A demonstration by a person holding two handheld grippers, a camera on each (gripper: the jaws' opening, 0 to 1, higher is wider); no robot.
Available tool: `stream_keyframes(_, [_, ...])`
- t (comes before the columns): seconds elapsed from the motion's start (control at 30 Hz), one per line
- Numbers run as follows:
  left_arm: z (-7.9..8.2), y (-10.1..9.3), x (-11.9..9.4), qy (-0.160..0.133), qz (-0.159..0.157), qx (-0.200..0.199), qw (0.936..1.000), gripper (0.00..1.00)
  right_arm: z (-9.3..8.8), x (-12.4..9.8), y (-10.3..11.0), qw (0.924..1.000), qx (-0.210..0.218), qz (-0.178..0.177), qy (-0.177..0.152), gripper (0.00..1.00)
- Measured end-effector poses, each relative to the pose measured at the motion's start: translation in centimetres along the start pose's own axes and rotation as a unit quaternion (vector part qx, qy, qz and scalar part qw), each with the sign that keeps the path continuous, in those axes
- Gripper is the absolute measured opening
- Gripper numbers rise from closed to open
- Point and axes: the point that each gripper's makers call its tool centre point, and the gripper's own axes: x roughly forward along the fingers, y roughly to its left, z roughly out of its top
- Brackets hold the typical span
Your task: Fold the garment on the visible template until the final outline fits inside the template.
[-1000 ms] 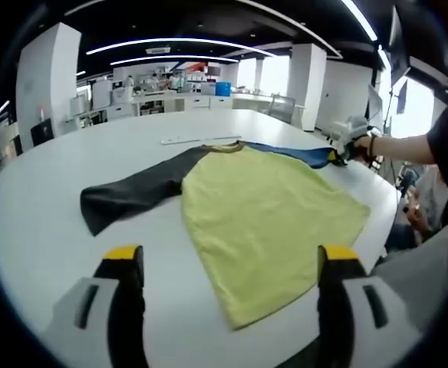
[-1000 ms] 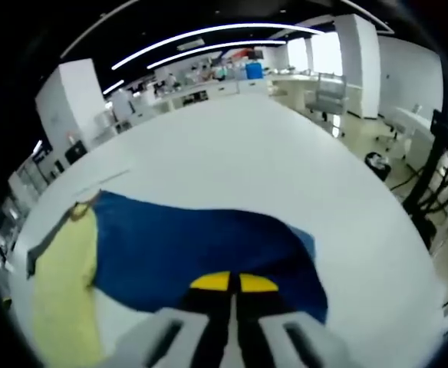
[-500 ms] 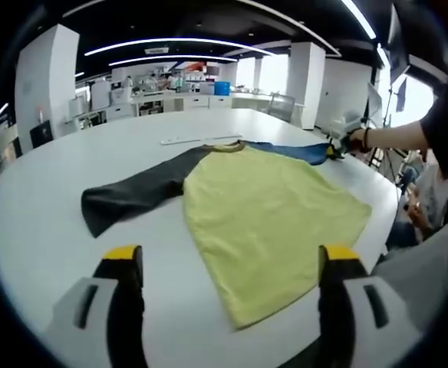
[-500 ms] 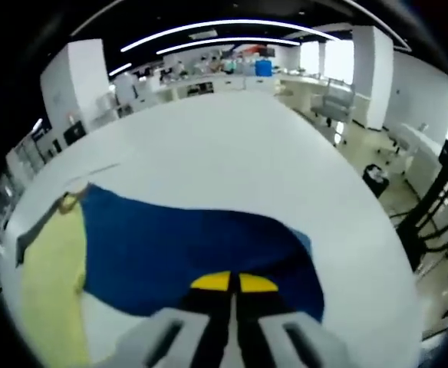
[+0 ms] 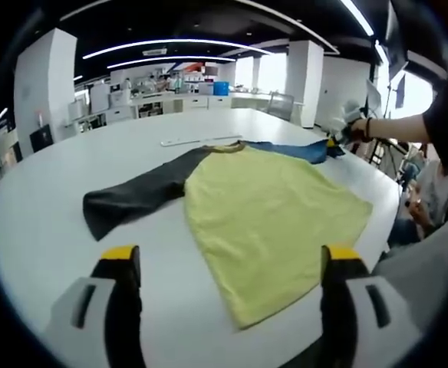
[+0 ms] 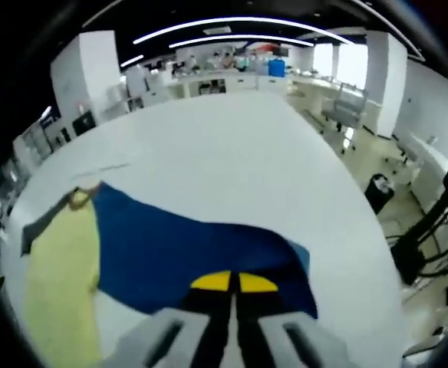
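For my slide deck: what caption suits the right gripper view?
Right tongs, shut on the blue sleeve of a yellow-bodied shirt spread on a white table.

Your right gripper (image 6: 229, 282) has its yellow-tipped jaws pressed together on the end of the blue sleeve (image 6: 201, 249) of the shirt (image 6: 63, 284). That sleeve spreads away from you across the white table (image 6: 232, 153) to the yellow body at the left, where a dark sleeve (image 6: 44, 221) pokes out beyond the collar. Past the table's far edge you see counters and white pillars.
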Motion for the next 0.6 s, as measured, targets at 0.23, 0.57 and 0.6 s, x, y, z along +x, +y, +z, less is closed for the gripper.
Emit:
stream_keyframes(0.23, [-0.1,-0.1,-0.3,0.002,-0.006,0.001,1.0000,0.97,1.5,-1.3,1.1,0.9998,-0.019,0.007,-0.010,0.00])
stream_keyframes(0.57, [-0.3,-0.1,-0.9,0.003,-0.005,0.001,1.0000,0.97,4.0,-2.4,3.2,0.9973,-0.068,0.013,-0.025,0.00])
stream_keyframes(0.6, [-0.3,-0.1,-0.9,0.002,-0.006,0.000,1.0000,0.97,4.1,-2.7,3.6,0.9970,-0.072,0.014,-0.027,0.00])
